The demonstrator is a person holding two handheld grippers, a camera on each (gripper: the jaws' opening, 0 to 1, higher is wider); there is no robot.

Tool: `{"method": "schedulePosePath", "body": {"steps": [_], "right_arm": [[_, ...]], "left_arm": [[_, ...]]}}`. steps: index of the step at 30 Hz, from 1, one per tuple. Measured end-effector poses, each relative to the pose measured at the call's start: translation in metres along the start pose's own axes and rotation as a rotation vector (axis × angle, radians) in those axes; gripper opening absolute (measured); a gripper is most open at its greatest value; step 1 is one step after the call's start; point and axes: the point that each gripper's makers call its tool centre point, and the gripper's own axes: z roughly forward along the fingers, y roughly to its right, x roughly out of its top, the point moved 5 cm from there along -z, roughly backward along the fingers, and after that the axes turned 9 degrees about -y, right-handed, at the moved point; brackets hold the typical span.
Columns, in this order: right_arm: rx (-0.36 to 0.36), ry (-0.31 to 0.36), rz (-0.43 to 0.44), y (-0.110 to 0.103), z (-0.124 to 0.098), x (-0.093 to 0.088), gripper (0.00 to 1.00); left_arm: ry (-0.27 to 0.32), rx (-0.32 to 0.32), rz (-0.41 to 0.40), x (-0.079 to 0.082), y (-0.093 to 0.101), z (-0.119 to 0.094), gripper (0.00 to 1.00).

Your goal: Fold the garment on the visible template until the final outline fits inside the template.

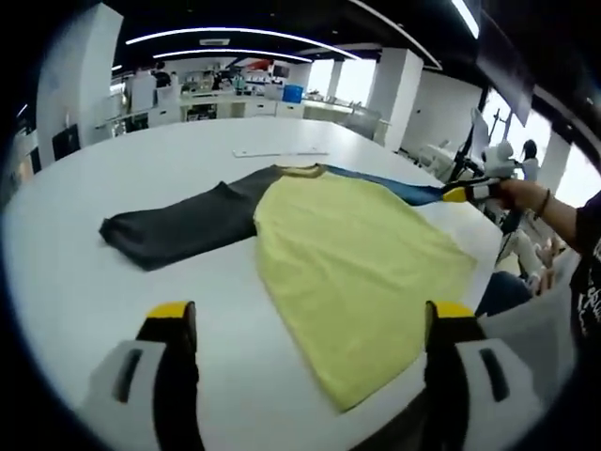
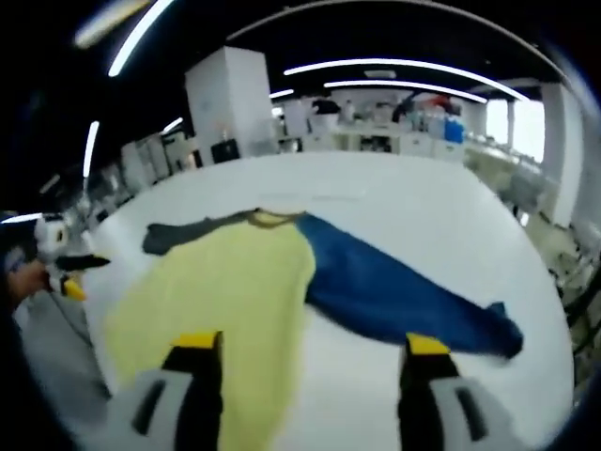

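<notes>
Open-plan lab (benches (image 1: 235,101), strip lights (image 2: 404,68))

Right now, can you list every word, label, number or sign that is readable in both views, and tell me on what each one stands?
None can be read.
Person's dark sleeve, right edge of the left gripper view: pale print, too blurred to read.
Yellow, grey and blue garment: no print or label seen.
White table: no marks readable.
Far shelves and counters: too small to tell.
</notes>
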Motion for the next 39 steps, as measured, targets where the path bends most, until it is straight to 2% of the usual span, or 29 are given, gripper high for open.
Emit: {"method": "schedulePosePath", "body": {"steps": [8,16,21,33,39], "right_arm": [[0.041,0.033,-0.025,0.007,0.019,0.02,0.55],[0.054,0.002,-0.124,0.013,0.043,0.027,0.38],[0.074,-0.028,-0.181,0.014,0.058,0.027,0.3],[0.098,-0.102,-0.246,0.01,0.085,0.018,0.14],[0.097,-0.14,-0.312,0.008,0.094,0.014,0.15]], "left_arm": [[0.028,0.003,-0.004,0.006,-0.004,-0.002,0.99],[0.047,0.005,-0.002,0.009,-0.004,-0.003,0.97],[0.051,0.008,-0.009,0.009,-0.005,-0.003,0.95],[0.061,0.021,-0.009,0.012,-0.009,-0.003,0.9],[0.043,0.023,-0.012,0.009,-0.01,0.0,0.88]]}}
